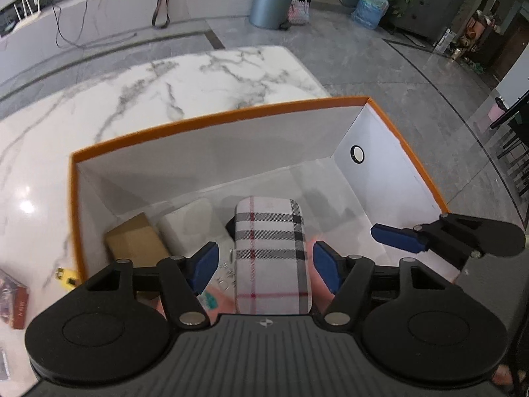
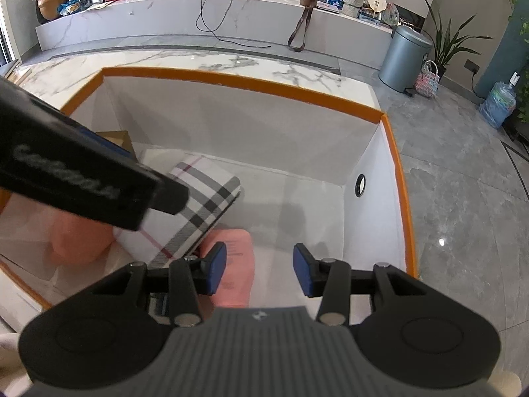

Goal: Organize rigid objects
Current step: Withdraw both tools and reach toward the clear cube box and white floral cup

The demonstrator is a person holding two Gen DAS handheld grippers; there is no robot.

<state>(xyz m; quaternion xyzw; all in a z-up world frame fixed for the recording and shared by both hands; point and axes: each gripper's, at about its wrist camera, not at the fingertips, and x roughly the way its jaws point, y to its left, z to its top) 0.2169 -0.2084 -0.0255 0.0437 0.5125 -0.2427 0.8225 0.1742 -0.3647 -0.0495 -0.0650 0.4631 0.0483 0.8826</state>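
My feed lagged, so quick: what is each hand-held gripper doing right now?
Left hand-held gripper: open, straddling the plaid case in the orange box, pads clear of it.
Right hand-held gripper: open, holding nothing.

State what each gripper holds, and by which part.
Neither holds anything. The left gripper straddles the plaid case, pads clear of its sides. The right gripper is open over the pink item.

A grey pedal bin stands at upper right beside a woven basket; a water bottle sits farther right; a brown strap hangs top centre.
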